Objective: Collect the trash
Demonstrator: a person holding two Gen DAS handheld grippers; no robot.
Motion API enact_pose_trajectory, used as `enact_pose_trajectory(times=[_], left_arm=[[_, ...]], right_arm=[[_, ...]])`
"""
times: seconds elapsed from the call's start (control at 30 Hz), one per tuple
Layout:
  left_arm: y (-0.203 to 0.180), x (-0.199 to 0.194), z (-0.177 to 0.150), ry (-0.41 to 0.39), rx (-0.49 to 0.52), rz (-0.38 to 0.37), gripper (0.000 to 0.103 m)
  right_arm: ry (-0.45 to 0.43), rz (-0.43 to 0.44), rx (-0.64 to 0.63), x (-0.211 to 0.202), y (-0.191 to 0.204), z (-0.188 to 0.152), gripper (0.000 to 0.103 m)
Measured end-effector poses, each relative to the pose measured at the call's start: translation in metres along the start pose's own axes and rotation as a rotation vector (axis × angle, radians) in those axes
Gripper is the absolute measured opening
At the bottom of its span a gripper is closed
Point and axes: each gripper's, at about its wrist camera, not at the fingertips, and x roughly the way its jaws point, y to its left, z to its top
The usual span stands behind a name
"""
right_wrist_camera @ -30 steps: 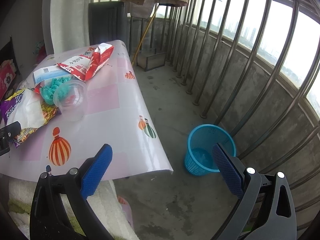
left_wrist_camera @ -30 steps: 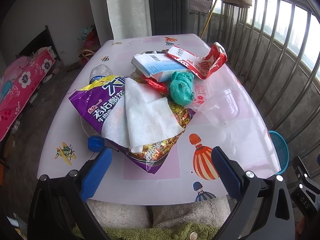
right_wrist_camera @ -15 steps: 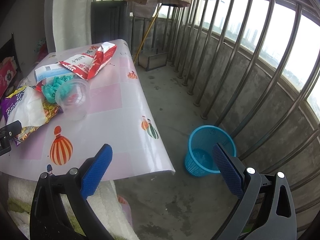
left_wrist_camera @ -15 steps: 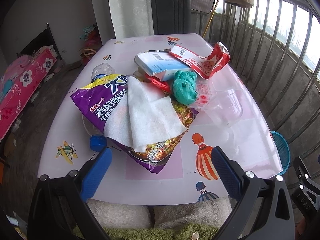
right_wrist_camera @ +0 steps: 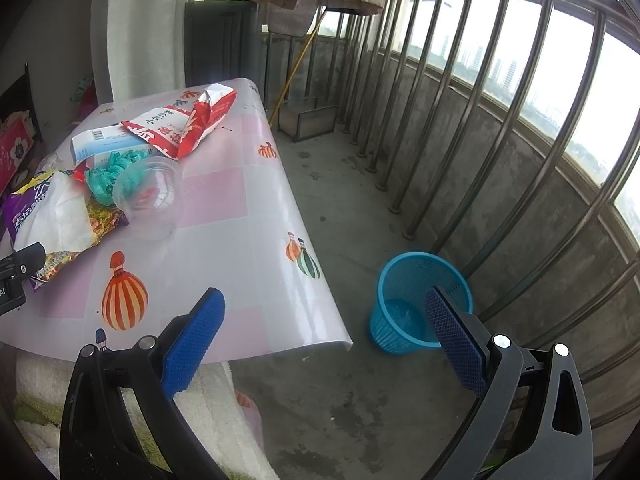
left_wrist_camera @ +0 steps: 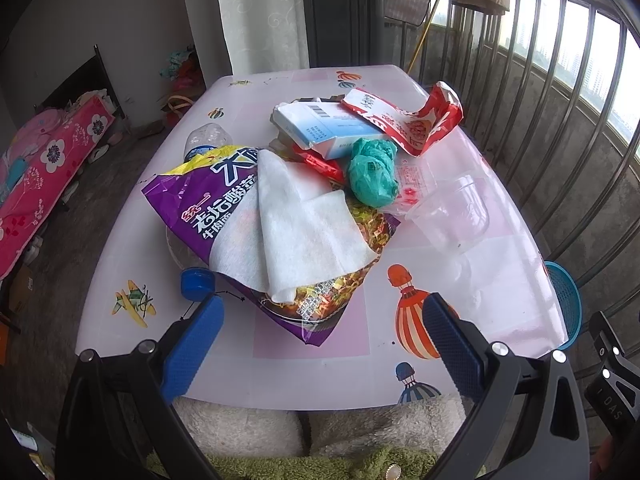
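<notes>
Both claws stand wide and hold nothing. From my seat, the left claw (left_wrist_camera: 320,332) hovers over the near edge of the table (left_wrist_camera: 320,372), aimed at the heap, while the right claw (right_wrist_camera: 324,332) hangs off the table's right corner, looking down toward the blue basket (right_wrist_camera: 416,280) on the concrete floor beside the railing.

As far as I can judge, the job has barely begun. Nearly all the trash sits on the table: a purple snack bag (left_wrist_camera: 208,208) with a white tissue (left_wrist_camera: 304,232) draped over it, a green crumpled bag (left_wrist_camera: 372,176), a red wrapper (left_wrist_camera: 420,120) resting partly on a white-and-blue box (left_wrist_camera: 320,124), a clear plastic cup (left_wrist_camera: 452,216) on its side just right of the pile, a blue cap (left_wrist_camera: 197,282) by the purple bag's near corner, and a plastic bottle (left_wrist_camera: 206,142) half hidden behind the bag. Inside the basket I see something pale blue at the bottom, but I can't tell whether it is litter or a liner.

I reckon the tissue or the purple bag is nearest the left claw, and the cup is handiest for the right one.
</notes>
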Motion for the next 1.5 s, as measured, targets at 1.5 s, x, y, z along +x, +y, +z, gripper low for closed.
enact_pose_trajectory(times=[1.5], left_arm=[[0.0048, 0.0001, 0.0012, -0.001, -0.005, 0.022, 0.097]], right_arm=[[-0.004, 0.001, -0.010, -0.0002, 0.0097, 0.0052, 0.095]])
